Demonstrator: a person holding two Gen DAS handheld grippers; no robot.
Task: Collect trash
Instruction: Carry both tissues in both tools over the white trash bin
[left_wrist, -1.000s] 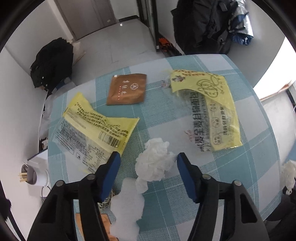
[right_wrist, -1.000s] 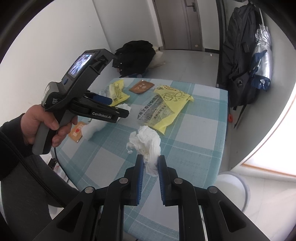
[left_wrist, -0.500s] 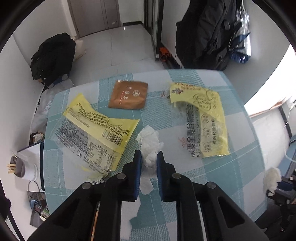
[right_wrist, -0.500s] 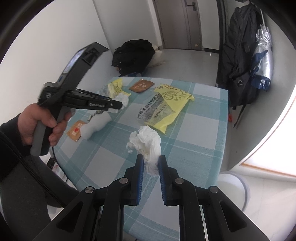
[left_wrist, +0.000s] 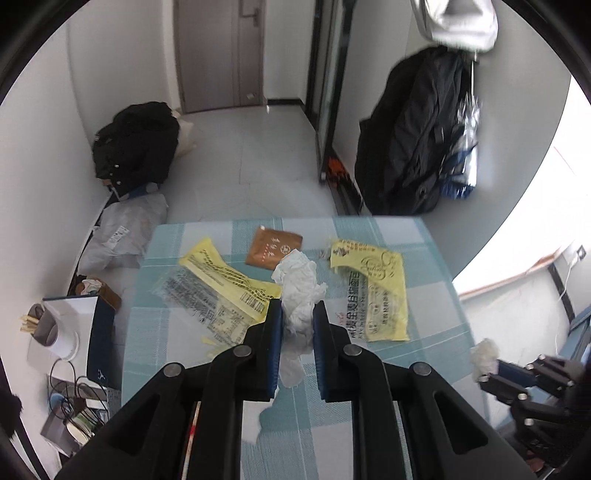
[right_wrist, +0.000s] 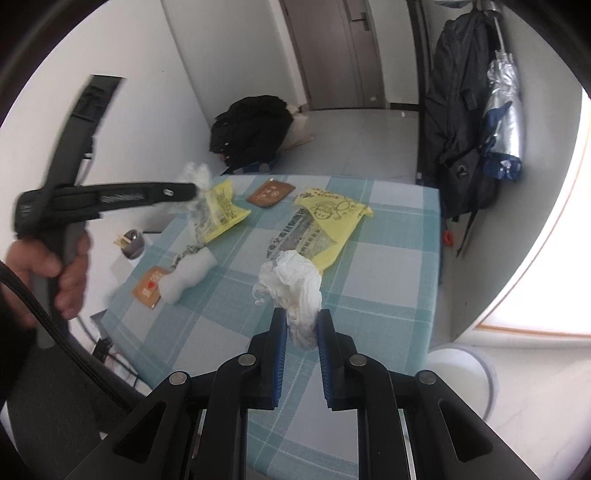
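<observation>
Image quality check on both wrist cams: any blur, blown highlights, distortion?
Left wrist view: heavy fisheye bowing with a dark vignette, the window at right blown out, the hanging black coat slightly smeared. Right wrist view: left tongs and their tissue motion-blurred, right tongs and their tissue wad sharp, glare bottom right.

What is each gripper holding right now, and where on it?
Left gripper pinches a crumpled white tissue around its lower half. Right gripper pinches another crumpled tissue at its bottom end.

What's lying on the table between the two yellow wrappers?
A brown sachet toward the far edge; otherwise bare checked tablecloth, clearest in the right wrist view.
</observation>
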